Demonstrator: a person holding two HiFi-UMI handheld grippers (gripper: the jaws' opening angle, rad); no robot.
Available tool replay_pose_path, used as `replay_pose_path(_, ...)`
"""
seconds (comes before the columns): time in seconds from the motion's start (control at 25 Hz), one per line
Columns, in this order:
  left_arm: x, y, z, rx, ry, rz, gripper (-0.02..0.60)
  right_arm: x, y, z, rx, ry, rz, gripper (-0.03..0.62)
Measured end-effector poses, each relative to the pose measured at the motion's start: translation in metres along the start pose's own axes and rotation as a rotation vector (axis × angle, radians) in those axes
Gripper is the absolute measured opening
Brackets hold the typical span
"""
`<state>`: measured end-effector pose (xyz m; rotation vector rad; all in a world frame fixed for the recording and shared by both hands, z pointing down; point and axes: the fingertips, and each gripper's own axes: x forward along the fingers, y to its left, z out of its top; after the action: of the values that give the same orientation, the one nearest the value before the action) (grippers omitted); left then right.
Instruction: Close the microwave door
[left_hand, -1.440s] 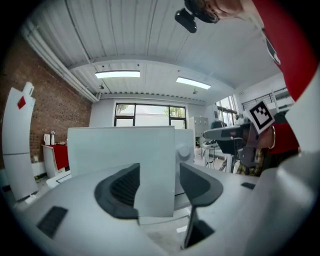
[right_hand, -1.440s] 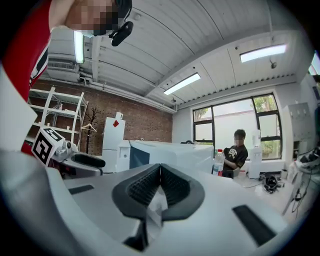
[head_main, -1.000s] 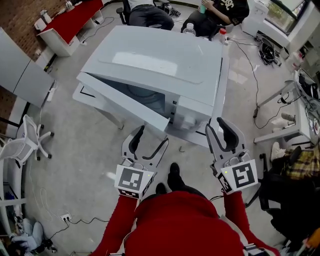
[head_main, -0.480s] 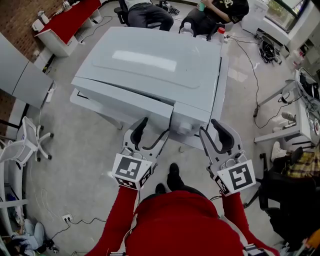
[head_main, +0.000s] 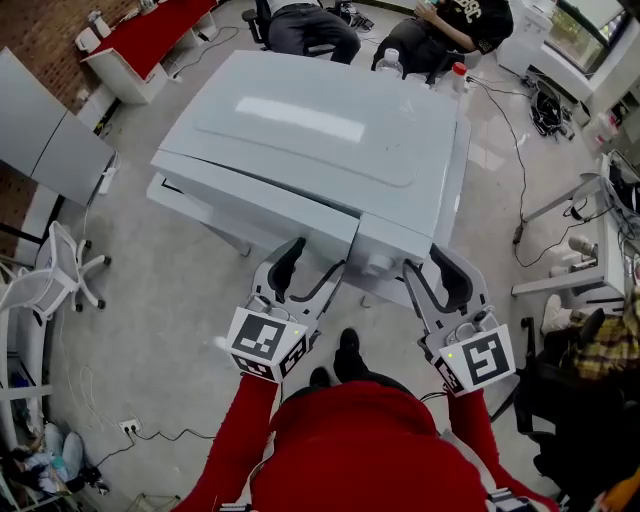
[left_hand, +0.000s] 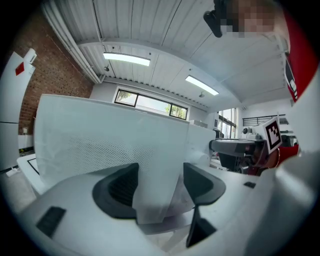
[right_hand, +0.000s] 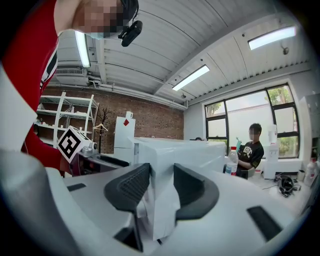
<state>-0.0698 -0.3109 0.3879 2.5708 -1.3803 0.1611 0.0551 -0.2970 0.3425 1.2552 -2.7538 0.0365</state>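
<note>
Microwave (head_main: 310, 130) fills nearly the whole worktop (head_main: 458, 150); bare strip only along the right edge. Far edge blocked: bottles (head_main: 390, 62) at far right corner, seated people (head_main: 460, 25) behind. Floor (head_main: 170, 300) off the left edge open up to white chair (head_main: 55, 280). Cables (head_main: 510, 140) trail right.

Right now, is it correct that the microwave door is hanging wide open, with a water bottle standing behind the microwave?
No: the head view shows the microwave door nearly shut against the microwave; the water bottle does stand behind it.
</note>
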Motion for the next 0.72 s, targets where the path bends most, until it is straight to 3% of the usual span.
replay_pose_path(0.72,0.011,0.007,0.004,-0.028,-0.008,0.028,0.259,-0.001,0.0,0.001,0.023,-0.003,0.006,0.146)
